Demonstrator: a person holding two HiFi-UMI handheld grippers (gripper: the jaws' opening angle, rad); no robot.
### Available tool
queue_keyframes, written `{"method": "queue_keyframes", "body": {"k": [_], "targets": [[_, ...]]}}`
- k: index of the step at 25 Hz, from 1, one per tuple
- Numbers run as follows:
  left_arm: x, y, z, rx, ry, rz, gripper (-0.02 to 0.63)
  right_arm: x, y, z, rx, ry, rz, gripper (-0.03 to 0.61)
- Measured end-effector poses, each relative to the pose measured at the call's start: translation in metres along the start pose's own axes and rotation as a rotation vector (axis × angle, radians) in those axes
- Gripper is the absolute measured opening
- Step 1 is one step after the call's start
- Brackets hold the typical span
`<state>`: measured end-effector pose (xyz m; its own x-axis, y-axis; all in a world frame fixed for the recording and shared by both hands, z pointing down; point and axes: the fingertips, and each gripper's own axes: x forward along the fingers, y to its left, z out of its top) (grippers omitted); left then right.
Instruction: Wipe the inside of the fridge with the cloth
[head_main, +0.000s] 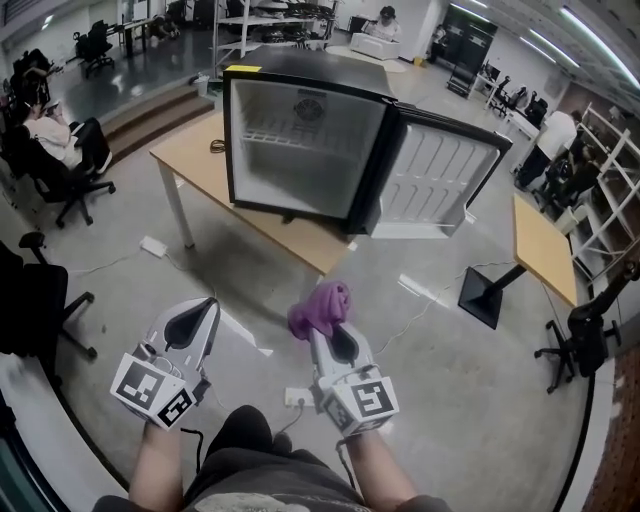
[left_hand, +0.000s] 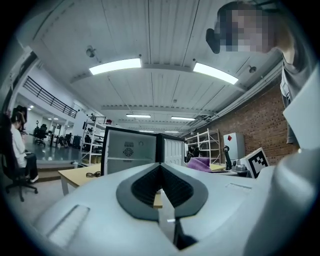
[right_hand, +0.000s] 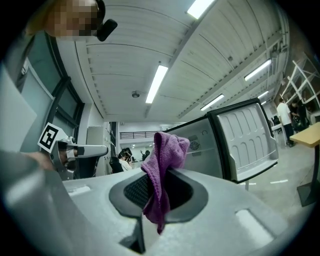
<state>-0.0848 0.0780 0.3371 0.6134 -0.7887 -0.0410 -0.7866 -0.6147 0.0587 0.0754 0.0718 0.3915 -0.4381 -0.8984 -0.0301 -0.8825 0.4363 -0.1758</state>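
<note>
Holding two grippers low and near, the person has one purple cloth (head_main: 322, 308) pinched in the right gripper (head_main: 328, 332). Its jaws are clamped on the fabric, which bunches above the tips. The left gripper (head_main: 208, 306) has its jaws pressed together on nothing. Farther off, one fridge (head_main: 300, 140) stands on a table (head_main: 195, 165), its one door (head_main: 435, 180) swung wide to the right, well apart from the cloth.

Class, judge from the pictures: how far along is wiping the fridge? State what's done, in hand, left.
Done: fridge door stands open; right gripper is clamped on the cloth. In hand: cloth held short of the fridge. Left: all the wiping inside.
</note>
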Motion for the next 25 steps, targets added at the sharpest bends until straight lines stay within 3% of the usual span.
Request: {"method": "queue_keyframes", "body": {"k": [6,14,25], "targets": [[0.044,0.044,0.002,-0.006,-0.019,-0.018,0.018,0.051,-0.013,-0.01,-0.023,0.025,0.008,0.04],[0.122,0.132,0.017,0.006,-0.052,-0.072,0.018,0.171,-0.041,-0.002,-0.031,0.005,-0.025,0.04],[0.191,0.225,0.039,0.002,-0.071,-0.124,0.018,0.296,-0.035,0.019,-0.057,-0.011,-0.041,0.04]]}}
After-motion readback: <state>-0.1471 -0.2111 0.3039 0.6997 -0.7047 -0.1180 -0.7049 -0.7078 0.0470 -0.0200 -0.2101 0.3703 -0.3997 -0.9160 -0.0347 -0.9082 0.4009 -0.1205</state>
